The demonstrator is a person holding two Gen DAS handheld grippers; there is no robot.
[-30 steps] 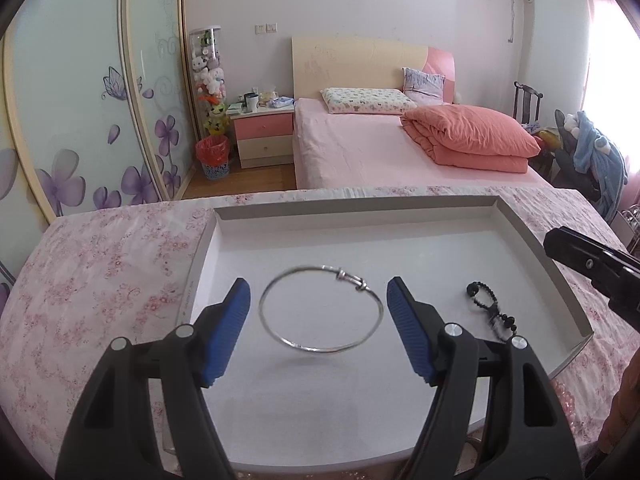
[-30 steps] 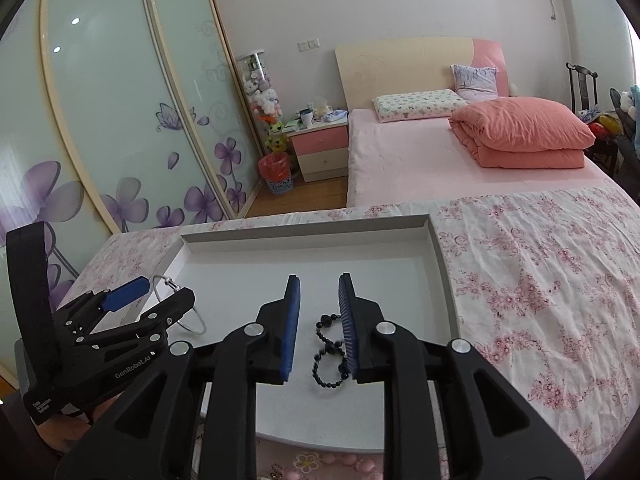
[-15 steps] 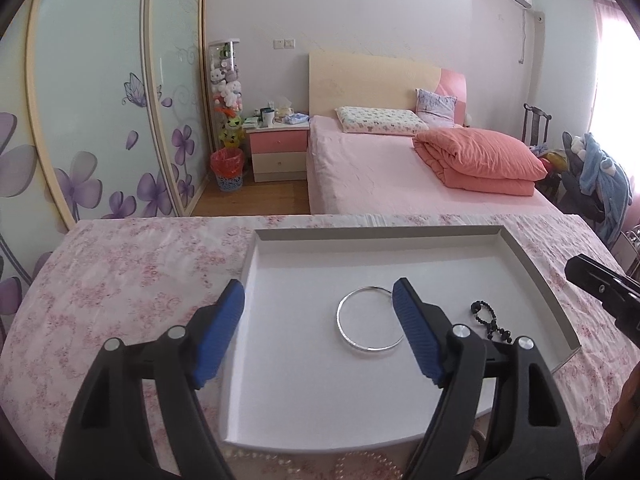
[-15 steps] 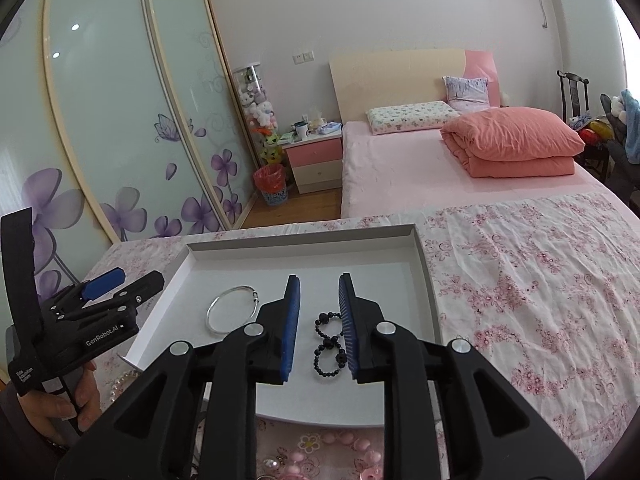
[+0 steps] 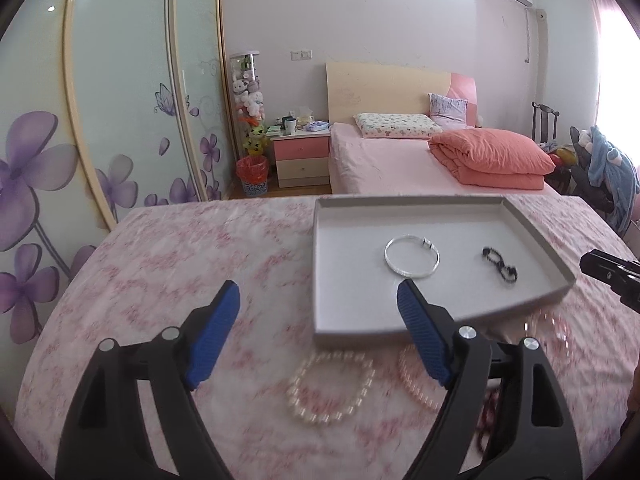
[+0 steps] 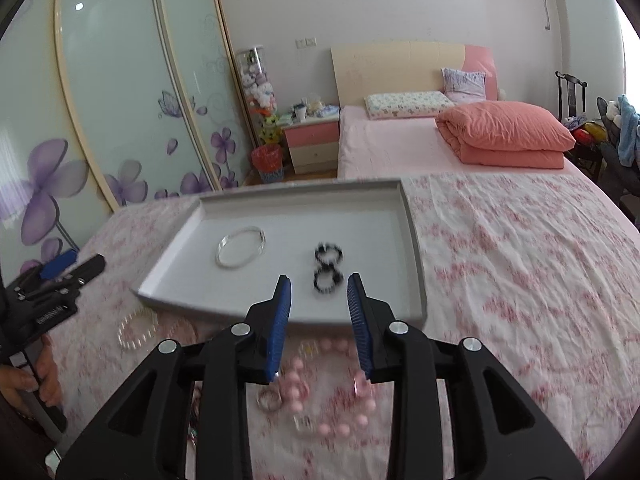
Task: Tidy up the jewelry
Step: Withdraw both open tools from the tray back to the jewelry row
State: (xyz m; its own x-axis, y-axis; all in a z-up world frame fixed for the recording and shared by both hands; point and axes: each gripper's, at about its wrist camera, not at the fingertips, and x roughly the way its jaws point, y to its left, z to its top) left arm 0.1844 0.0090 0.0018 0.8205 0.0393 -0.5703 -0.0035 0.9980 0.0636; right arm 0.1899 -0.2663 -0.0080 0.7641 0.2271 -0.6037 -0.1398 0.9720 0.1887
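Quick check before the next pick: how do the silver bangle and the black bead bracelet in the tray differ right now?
The silver bangle is one thin, smooth metal hoop lying open and round; the black bead bracelet is a strand of small dark beads twisted into a figure eight. The bangle's loop spans more of the tray than the beads' bunched shape. The bangle lies nearer the left hand-held gripper, the beads nearer the right hand-held gripper. Both lie flat inside the tray, apart, ungripped.

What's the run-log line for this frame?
left gripper: open, empty | right gripper: open, empty | tray: silver bangle, black bead bracelet | outside tray: white pearl strand, pink bead strand
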